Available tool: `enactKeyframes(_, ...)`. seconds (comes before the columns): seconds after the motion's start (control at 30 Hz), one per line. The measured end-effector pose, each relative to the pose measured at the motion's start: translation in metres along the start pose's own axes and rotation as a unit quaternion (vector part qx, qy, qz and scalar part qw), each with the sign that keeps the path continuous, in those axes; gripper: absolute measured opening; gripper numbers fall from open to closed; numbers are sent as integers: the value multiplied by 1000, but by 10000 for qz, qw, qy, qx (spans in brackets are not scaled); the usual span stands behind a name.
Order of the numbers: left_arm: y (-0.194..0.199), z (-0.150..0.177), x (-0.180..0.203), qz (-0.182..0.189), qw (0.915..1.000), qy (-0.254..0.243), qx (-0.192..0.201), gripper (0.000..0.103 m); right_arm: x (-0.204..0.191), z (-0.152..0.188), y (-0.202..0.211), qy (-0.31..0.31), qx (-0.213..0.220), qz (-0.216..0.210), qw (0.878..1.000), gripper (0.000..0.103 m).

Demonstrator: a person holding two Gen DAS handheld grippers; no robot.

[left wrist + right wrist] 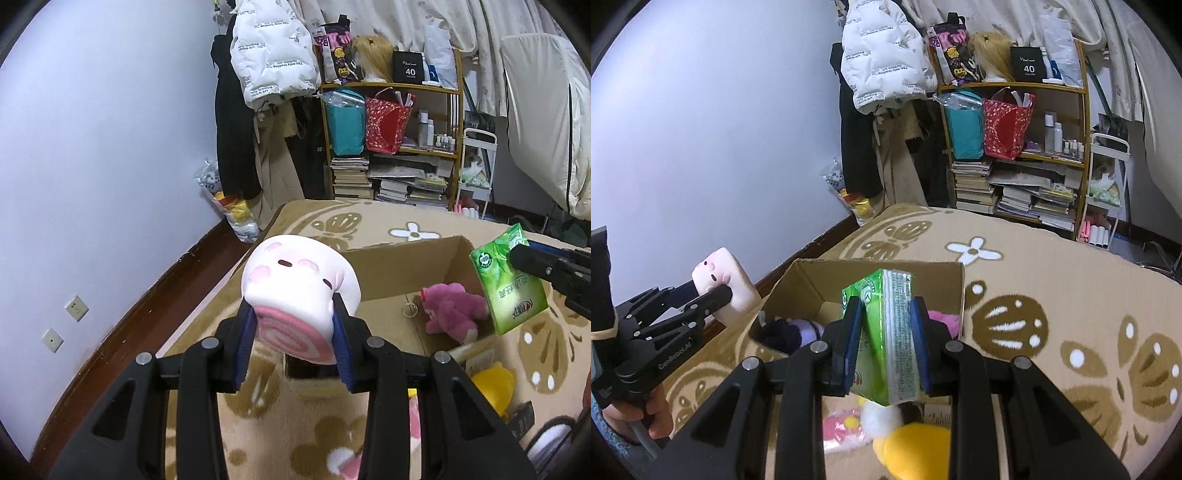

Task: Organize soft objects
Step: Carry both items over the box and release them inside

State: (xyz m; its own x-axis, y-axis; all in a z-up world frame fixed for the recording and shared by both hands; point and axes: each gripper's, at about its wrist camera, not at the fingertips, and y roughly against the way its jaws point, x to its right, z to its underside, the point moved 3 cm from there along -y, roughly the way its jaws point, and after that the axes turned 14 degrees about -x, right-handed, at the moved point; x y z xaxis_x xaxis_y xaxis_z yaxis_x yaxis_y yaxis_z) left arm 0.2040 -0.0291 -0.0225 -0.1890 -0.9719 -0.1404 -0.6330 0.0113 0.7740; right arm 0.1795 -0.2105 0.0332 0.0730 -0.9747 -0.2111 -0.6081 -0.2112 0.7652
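Note:
My left gripper [293, 325] is shut on a white and pink squishy toy [295, 291] with a small face, held up above the blanket. From the right wrist view the same toy [720, 280] and left gripper [713, 295] show at the far left, beside the box. My right gripper [884, 332] is shut on a green tissue pack [882, 332], held over the near part of an open cardboard box [955, 291]. The tissue pack [508, 284] also appears at the right of the left wrist view. Inside the box [406, 266] lie a pink plush bear [454, 310] and a dark purple plush [790, 332].
A yellow plush [916, 450] and a pink and white flower toy [846, 424] lie on the patterned tan blanket [1052, 288] near the box. A wooden shelf [1015, 147] with bags and books, hanging coats [882, 74] and a white cart [1108, 184] stand at the back wall.

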Motion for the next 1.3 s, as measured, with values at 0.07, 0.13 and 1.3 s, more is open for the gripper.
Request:
enactKeyframes(0.07,-8,-3,-1,51,10000,68,-13,36,2,-3,-6,-6,-22,-16,10000,28)
enactKeyframes(0.13,-15,-5,1,109,9999,88,-29,37,4,-3,-13,4,-50,4,10000,28)
enactKeyframes(1.3,-34,-4,16,45,9997,12,-221,96,7,1,-38,-241,-67,43,9997,78)
